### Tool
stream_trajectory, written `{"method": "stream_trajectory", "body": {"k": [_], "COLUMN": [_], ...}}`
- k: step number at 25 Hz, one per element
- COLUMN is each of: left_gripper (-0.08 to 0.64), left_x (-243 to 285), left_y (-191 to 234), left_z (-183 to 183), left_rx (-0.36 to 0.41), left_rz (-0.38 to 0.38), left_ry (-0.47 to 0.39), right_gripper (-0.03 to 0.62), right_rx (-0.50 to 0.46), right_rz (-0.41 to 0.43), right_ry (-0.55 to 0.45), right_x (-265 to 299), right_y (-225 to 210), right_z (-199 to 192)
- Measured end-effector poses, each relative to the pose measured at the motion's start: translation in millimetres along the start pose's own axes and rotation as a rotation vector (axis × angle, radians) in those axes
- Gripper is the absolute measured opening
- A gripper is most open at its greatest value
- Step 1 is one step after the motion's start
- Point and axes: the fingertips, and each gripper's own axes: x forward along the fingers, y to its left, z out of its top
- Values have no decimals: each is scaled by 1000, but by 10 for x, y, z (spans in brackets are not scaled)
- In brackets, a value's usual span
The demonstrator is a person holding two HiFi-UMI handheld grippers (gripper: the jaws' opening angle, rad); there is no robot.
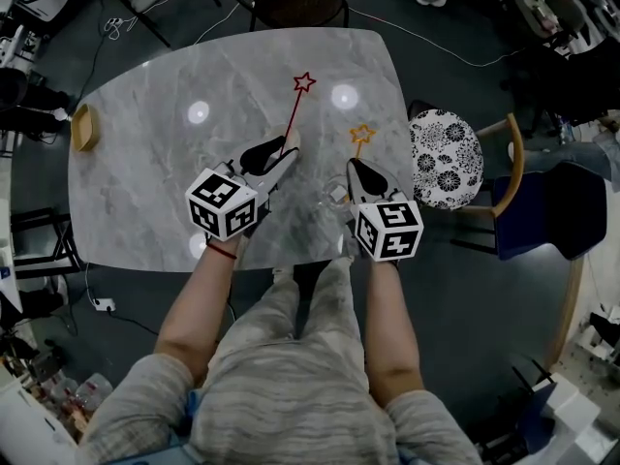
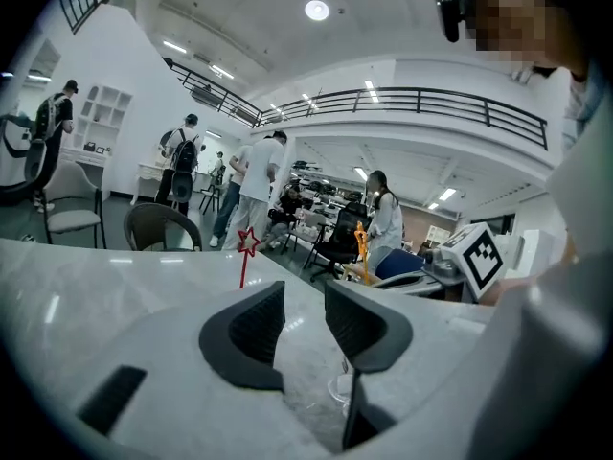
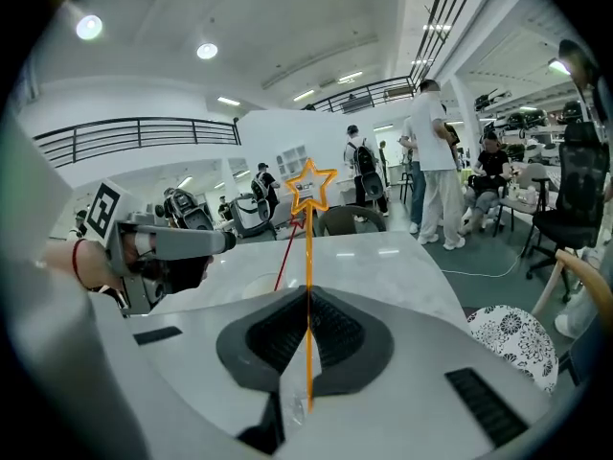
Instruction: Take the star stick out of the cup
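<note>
Head view overhead; gripper views low, sharing table, red star stick

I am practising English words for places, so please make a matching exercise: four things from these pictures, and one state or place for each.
1 red star stick
2 orange star stick
3 left hand-held gripper
4 flowered stool

A jaws apart, empty
B beside the table
C clamped between shut jaws
D loose, ahead of open jaws

Pairs: 1-D, 2-C, 3-A, 4-B
</note>
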Motion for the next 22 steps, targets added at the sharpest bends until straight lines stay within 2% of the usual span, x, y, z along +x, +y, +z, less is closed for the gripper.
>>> {"method": "stream_trajectory", "body": {"k": [5, 22], "left_gripper": [158, 160], "left_x": [92, 345], "left_y": [134, 478], "left_z": [61, 0], "left_rx": [22, 42], "left_rz": [38, 116], "left_ry": [39, 133], "right_gripper": [12, 12], "right_rx": [20, 45], "right_rz": [3, 17], "right_ry": [-18, -38], "right_x": [-58, -76], "right_y": [0, -35], "right_z": [56, 122]}}
